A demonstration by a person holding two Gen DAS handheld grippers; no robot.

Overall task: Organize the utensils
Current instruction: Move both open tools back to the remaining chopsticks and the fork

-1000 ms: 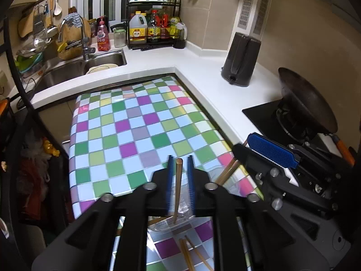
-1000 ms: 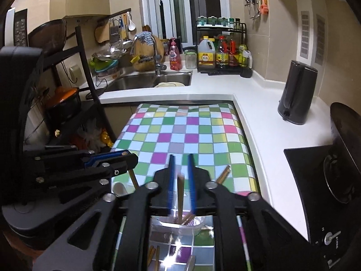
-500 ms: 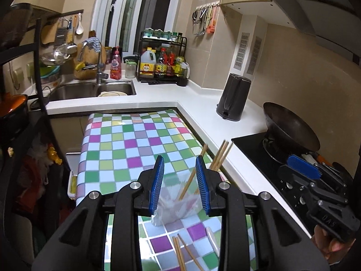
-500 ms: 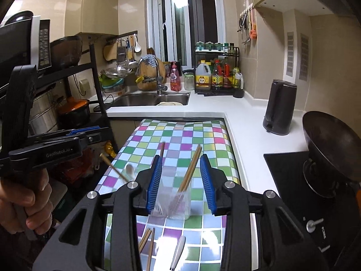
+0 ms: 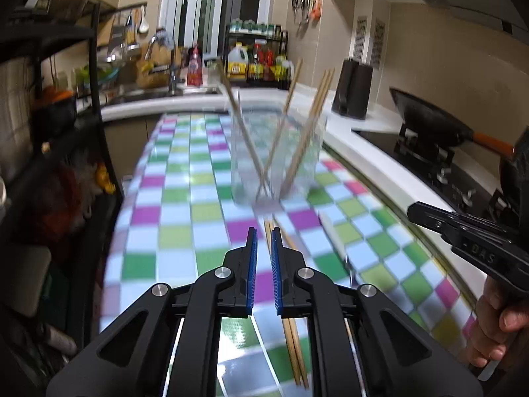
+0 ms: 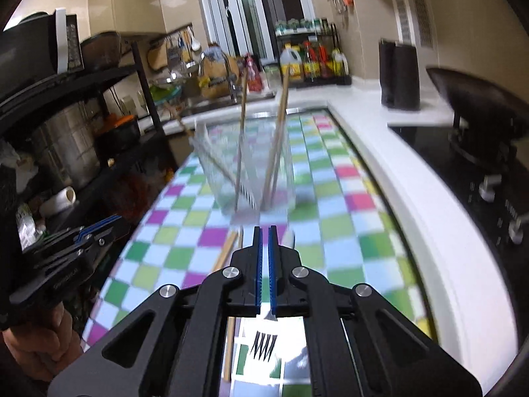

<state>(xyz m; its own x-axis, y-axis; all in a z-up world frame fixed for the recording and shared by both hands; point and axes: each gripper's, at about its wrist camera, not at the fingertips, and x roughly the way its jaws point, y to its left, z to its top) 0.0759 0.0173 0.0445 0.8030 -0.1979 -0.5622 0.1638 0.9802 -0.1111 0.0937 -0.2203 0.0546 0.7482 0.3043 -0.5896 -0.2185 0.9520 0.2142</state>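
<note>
Both grippers have dropped low and pulled back from the clear cup (image 5: 276, 162), which half a second ago sat framed between their spread fingers and now stands farther off on the checkered tablecloth (image 5: 185, 198). Several wooden chopsticks (image 5: 309, 125) lean upright inside the cup, fanned left and right. More loose chopsticks (image 5: 292, 337) lie flat on the cloth near the cameras, running under the left gripper (image 5: 262, 248), whose blue pads have gone from wide apart to almost together with nothing between them. The right gripper (image 6: 265, 248) has likewise narrowed to a thin slit, empty; a fork (image 6: 264, 345) lies on the cloth beneath it and a chopstick (image 6: 228, 254) just to its left. Right of the cloth runs the white counter (image 5: 363, 152), then the stove with a wok (image 5: 426, 115). A black kettle (image 5: 352, 89) stands at the far right.
</note>
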